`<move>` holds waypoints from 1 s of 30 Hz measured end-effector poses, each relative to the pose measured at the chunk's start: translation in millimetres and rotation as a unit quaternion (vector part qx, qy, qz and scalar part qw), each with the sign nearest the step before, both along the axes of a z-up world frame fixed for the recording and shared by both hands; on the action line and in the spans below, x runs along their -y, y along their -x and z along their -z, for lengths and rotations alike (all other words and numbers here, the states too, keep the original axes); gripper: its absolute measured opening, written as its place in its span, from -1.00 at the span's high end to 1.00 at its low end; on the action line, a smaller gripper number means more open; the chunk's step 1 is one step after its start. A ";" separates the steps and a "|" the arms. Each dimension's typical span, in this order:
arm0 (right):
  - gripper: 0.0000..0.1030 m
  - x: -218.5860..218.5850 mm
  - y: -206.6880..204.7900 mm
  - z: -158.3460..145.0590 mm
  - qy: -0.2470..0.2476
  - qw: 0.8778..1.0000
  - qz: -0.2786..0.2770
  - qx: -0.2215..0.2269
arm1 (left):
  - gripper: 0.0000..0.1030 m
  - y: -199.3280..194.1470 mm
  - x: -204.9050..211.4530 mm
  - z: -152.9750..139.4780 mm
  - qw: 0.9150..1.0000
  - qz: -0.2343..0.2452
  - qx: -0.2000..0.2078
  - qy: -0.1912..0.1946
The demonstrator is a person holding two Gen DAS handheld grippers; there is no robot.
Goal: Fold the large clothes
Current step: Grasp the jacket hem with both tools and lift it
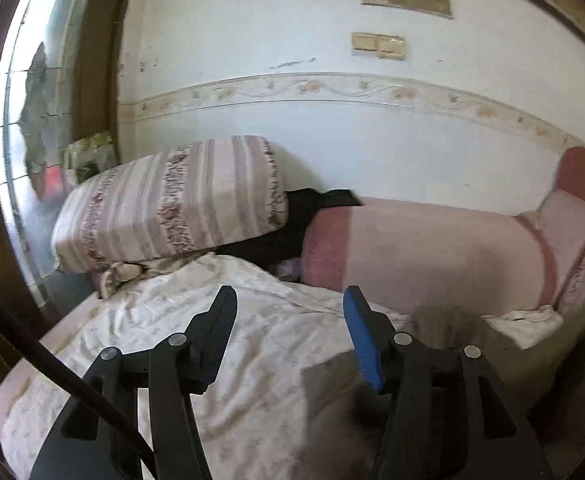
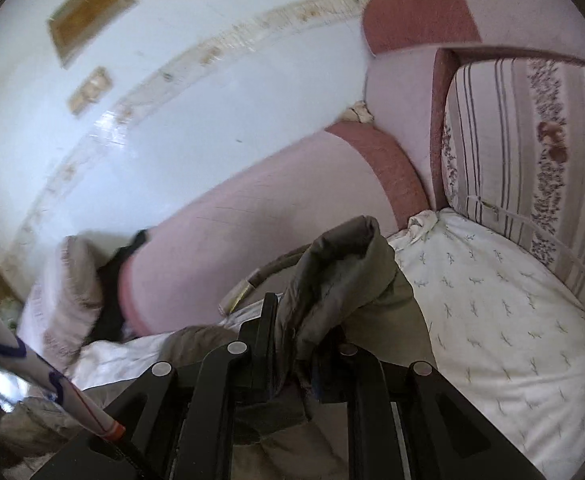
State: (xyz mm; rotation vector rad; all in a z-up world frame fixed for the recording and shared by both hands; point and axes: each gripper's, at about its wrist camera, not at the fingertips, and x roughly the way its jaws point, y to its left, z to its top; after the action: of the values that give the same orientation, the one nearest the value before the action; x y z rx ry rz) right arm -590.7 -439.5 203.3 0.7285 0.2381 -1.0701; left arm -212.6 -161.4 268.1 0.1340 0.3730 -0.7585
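Item: garment [image 2: 332, 264], olive-grey and padded, probably a jacket or heavy trousers. A bunched fold of it is sitting in the right hand-held gripper [image 2: 304, 320], whose jaws are pinching the cloth close together. The rest is trailing down onto the bed [image 2: 492, 312], along the side near the pink sofa back [image 2: 252, 208].

Item: left hand-held gripper [image 1: 290, 300]. Its jaws are standing spread with nothing between them, over the floral sheet [image 1: 212, 320]. A grey patch of the garment [image 1: 444, 324] is lying just right of it in the left wrist view, untouched.

Item: surroundings. A striped pillow [image 1: 172, 200] is leaning at the far left end of the bed; a second striped cushion [image 2: 524, 140] is standing at the right end. A dark cloth [image 1: 292, 220] is lying wedged between the pillow and the sofa back.

Step in hand, as judged: the garment is being lifted by one edge, ready for spreading or a first fold.

Handling notes:
- The left hand-held gripper is needing a matching hem or corner; it is gripping nothing yet.
- Both holds are best kept level, so the fabric is hanging flat and not twisted.
- Padded cloth is bulky and is likely to slip from a shallow pinch, so a deep bite is serving better.
- Laying it on the open middle of the bed is keeping it clear of the pillows.
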 end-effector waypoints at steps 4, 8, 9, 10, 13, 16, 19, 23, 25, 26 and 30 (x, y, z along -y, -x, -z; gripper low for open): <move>0.74 46.1 -24.5 32.9 -0.031 0.999 0.013 -0.017 | -0.06 10.0 -10.0 11.4 0.999 -0.024 0.042 0.016; 0.73 81.5 -31.6 62.7 -0.061 0.997 0.042 -0.015 | -0.14 42.0 -2.4 30.3 0.998 0.013 0.062 0.024; 0.73 88.0 -30.8 68.1 -0.066 0.996 0.050 -0.016 | -0.14 51.9 7.8 41.0 0.998 0.034 0.061 0.009; 0.70 94.9 -29.8 74.0 -0.073 0.995 0.058 -0.017 | -0.15 61.1 18.9 53.2 0.997 0.057 0.058 -0.005; 0.34 109.4 -24.9 88.4 -0.098 0.994 0.042 0.006 | -0.15 78.9 66.0 96.1 0.989 0.118 0.060 -0.069; 0.02 101.4 -10.4 87.0 -0.086 0.995 0.013 0.048 | -0.14 71.1 110.8 135.9 0.983 0.127 0.052 -0.121; 0.01 79.3 9.0 77.0 -0.051 0.996 -0.013 0.069 | -0.14 44.4 147.6 167.0 0.981 0.117 0.012 -0.156; 0.01 44.0 -12.6 74.3 0.018 0.997 -0.074 -0.031 | -0.15 25.8 173.9 184.9 0.981 0.106 0.004 -0.162; 0.01 34.8 -37.0 84.7 0.039 0.990 -0.104 -0.089 | -0.17 25.8 185.1 192.8 0.978 0.112 0.007 -0.176; 0.01 31.6 -50.1 92.4 0.047 0.986 -0.112 -0.116 | -0.18 20.9 190.6 198.2 0.976 0.114 0.004 -0.184; 0.00 41.4 -84.8 142.3 0.020 0.975 -0.126 -0.181 | -0.28 7.0 201.2 213.0 0.974 0.118 -0.014 -0.191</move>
State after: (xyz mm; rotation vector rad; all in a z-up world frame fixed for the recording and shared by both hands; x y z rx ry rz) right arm -506.0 -480.9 61.0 0.4481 0.6051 -0.9548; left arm -219.6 -362.7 55.1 0.5373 0.5337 -0.9184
